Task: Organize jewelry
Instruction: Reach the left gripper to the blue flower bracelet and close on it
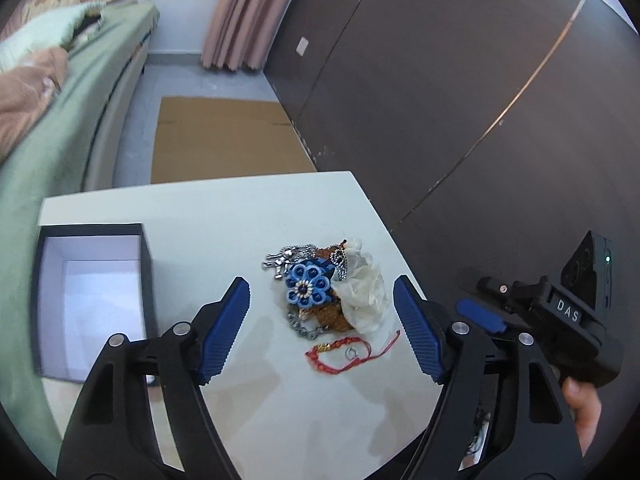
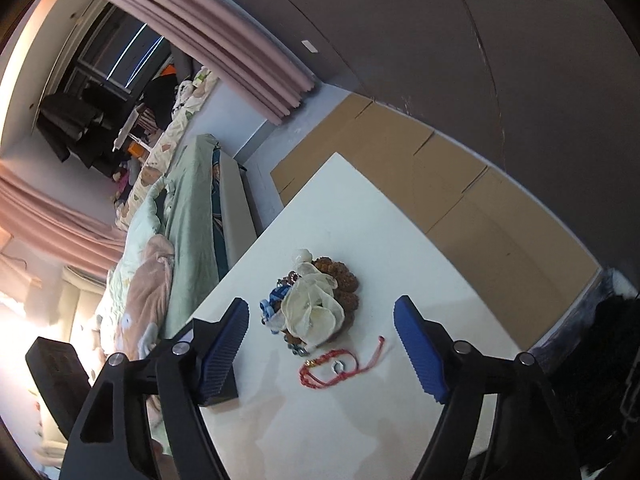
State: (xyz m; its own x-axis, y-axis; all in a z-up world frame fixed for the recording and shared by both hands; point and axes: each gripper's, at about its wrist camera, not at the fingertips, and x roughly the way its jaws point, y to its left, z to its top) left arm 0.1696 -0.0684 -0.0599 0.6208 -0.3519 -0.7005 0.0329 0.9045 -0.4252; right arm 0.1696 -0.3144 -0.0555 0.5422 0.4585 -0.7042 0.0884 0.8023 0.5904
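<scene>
A heap of jewelry (image 1: 324, 292) lies on the white table (image 1: 240, 216): a blue flower piece (image 1: 307, 287), a white fabric flower (image 1: 366, 294), silver chains (image 1: 286, 260), brown beads (image 1: 326, 314). A red thread bracelet (image 1: 348, 354) with a small ring lies nearest me. An open black box (image 1: 94, 304) with a white inside stands at the table's left. My left gripper (image 1: 322, 328) is open, above the table just short of the heap. My right gripper (image 2: 322, 340) is open, hovering over the heap (image 2: 316, 304) and bracelet (image 2: 340, 362). The right gripper's body (image 1: 560, 316) shows in the left wrist view.
A bed with green bedding (image 1: 60, 128) runs along the table's left side. Flat cardboard (image 1: 224, 136) lies on the floor beyond the table. A dark wardrobe (image 1: 460, 80) stands to the right. Pink curtains (image 1: 244, 12) hang at the back.
</scene>
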